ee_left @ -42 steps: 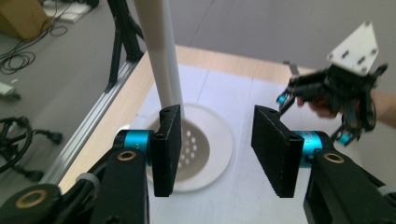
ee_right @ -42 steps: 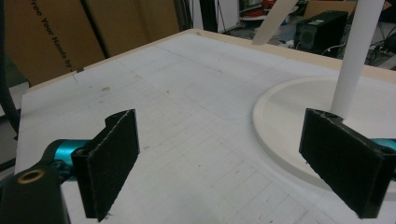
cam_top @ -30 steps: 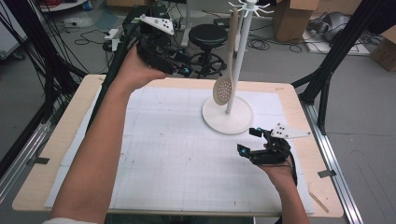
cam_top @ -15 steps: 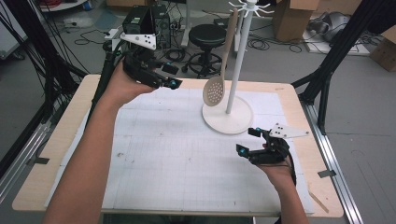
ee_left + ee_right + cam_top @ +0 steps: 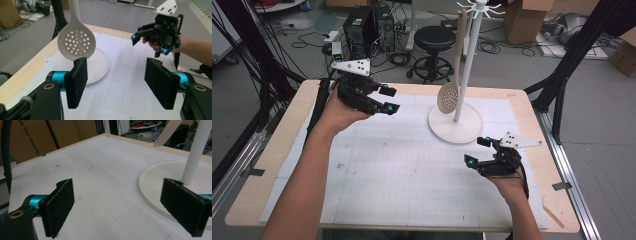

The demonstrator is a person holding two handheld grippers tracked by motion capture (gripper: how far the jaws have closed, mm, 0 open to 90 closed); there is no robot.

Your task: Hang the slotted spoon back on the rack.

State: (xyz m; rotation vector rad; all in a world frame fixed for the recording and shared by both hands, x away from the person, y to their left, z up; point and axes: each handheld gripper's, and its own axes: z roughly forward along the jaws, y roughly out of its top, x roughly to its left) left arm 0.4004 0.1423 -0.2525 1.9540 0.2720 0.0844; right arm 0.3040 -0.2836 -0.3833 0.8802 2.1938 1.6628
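The left tongs (image 5: 388, 99) stand partly open with nothing between the pads; their jaws have just been opening. In the left gripper view the two black pads (image 5: 77, 82) frame bare white mat, with the slotted spoon (image 5: 76, 43) ahead at about eleven o'clock, clear of them. The right tongs (image 5: 477, 151) are wide open and hold nothing; in the right gripper view the pads (image 5: 60, 205) stand well apart over the mat, the stand's round base (image 5: 160, 187) lying just beyond the pad at four o'clock.

The slotted spoon (image 5: 448, 97) hangs head down from the top of the white stand (image 5: 469, 60), its perforated bowl just above the base, on the side toward the left tongs. From the spoon, the left tongs lie at nine o'clock, near but apart; the right tongs lie at about five o'clock, near the base's edge.

The stand rests on the white gridded mat (image 5: 402, 170) that covers most of the wooden surface (image 5: 277, 150). Beyond the surface's far edge, at twelve o'clock, a black stool (image 5: 436, 42) stands on the floor.
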